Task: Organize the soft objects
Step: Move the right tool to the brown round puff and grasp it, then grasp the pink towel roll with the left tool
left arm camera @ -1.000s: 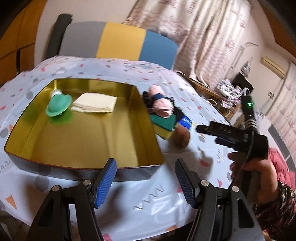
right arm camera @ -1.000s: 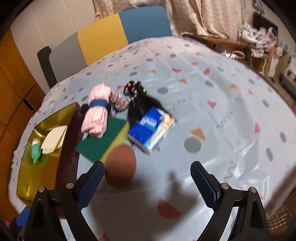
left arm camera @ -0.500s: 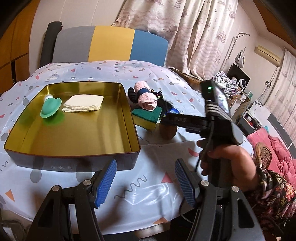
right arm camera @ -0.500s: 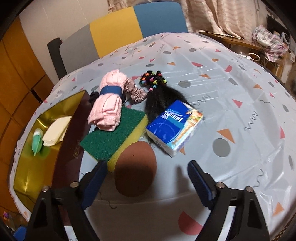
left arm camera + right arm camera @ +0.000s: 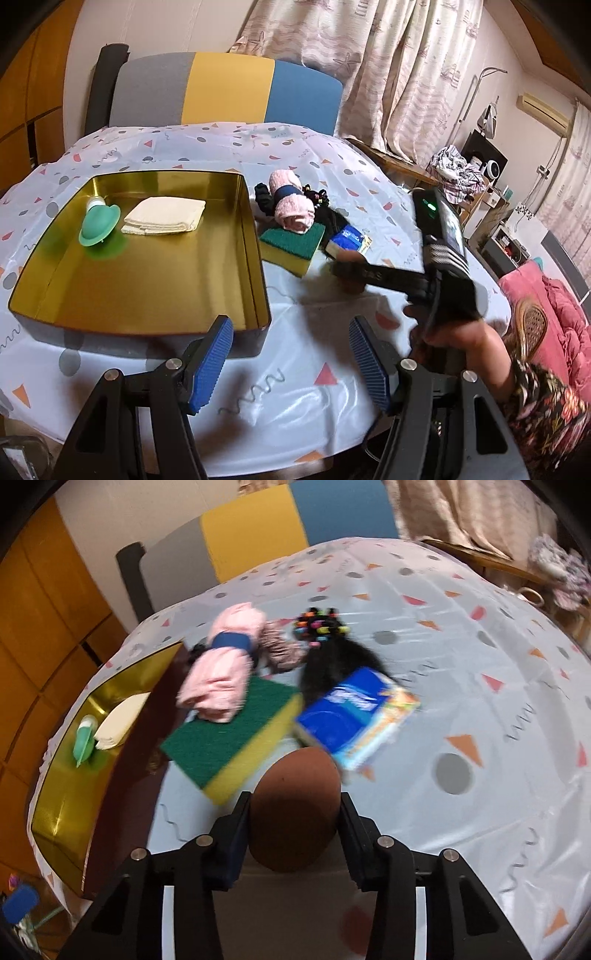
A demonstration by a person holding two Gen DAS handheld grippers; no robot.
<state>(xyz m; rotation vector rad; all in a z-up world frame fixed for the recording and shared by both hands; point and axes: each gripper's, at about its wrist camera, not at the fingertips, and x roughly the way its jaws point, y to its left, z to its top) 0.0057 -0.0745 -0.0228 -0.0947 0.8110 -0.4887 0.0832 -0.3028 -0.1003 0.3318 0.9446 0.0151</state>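
A brown soft ball (image 5: 293, 805) lies on the tablecloth, and my right gripper (image 5: 294, 834) is closed around its sides; in the left wrist view the ball (image 5: 352, 286) is mostly hidden behind that gripper (image 5: 345, 267). Beyond it lie a green and yellow sponge (image 5: 232, 738), a rolled pink towel (image 5: 221, 675) with a blue band, a blue tissue pack (image 5: 354, 716) and a black hair piece (image 5: 332, 653). The gold tin tray (image 5: 258, 258) holds a folded cream cloth (image 5: 164, 219) and a green item (image 5: 99, 225). My left gripper (image 5: 288, 363) is open and empty at the tray's near right corner.
A grey, yellow and blue chair back (image 5: 225, 92) stands behind the table. A spotted plastic cloth (image 5: 288, 387) covers the table. Curtains and shelves with clutter (image 5: 461, 170) are at the right. Orange cupboards (image 5: 37, 627) are at the left.
My right gripper has moved forward and down onto the brown ball and its jaws have closed in on it. The left gripper has drawn back a little and stayed open.
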